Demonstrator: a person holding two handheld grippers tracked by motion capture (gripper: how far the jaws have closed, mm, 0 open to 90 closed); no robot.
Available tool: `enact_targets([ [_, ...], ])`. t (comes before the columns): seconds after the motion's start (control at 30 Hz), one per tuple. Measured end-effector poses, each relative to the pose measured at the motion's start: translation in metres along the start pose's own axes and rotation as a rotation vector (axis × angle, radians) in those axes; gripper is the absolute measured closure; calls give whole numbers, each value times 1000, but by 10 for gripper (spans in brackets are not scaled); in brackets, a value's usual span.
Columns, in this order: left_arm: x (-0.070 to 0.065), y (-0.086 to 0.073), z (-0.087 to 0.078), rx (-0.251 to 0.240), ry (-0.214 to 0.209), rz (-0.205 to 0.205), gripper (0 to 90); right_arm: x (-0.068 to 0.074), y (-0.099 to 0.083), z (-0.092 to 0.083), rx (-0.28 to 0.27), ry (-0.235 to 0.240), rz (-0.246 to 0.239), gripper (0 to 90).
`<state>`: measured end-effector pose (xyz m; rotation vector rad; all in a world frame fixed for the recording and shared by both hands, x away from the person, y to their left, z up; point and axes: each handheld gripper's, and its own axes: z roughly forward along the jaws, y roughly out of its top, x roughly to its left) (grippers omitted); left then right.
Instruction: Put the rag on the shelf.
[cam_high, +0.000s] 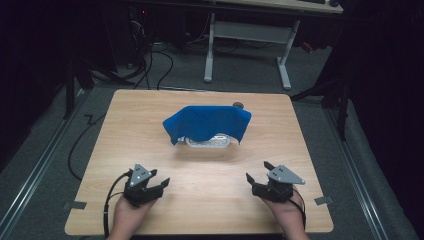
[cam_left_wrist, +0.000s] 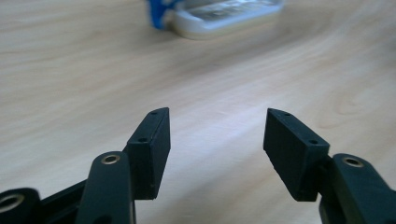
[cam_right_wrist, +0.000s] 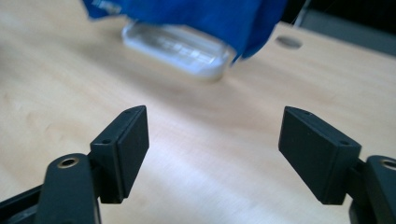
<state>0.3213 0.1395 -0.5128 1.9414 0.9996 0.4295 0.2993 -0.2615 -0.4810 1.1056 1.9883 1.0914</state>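
High view: blue cloth (cam_high: 207, 122) drapes over a clear tray (cam_high: 208, 142) just past table (cam_high: 150, 115) centre; left gripper (cam_high: 161, 183) at 7 o'clock, right gripper (cam_high: 252, 179) at 5, both released, holding nothing. Left gripper view: tray rim (cam_left_wrist: 224, 18) at 12, cloth corner hanging. Right gripper view: cloth (cam_right_wrist: 187, 16) at 12, rumpled, tray mostly covered. Judged: covering looks done, or uncovering not yet begun.

Lit table, dark room

Overhead light brightens the wooden table (cam_high: 200, 200) amid murky surroundings; the blue cloth (cam_high: 207, 122) casts a soft shadow, and gripper views blur beyond the jaws.
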Motion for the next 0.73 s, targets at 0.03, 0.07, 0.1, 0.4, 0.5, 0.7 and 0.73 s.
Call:
enact_targets([
  [0.03,-15,-1,7,4,-29,-8,415,12,-10,3,26,20,8,231],
  [0.07,-24,-2,12,13,-49,-6,417,15,-13,4,31,31,12,232],
  [0.1,-34,-2,18,38,-71,8,417,20,-17,7,41,43,17,236],
  [0.4,-78,2,39,97,-98,216,436,50,-21,27,81,122,-95,237],
  [0.5,-66,-1,36,89,-90,171,433,46,-22,27,80,120,-83,239],
  [0.7,-52,-3,32,82,-96,100,430,39,-24,25,81,110,-53,241],
  [0.73,-51,-3,31,79,-92,102,429,38,-24,25,78,109,-46,241],
])
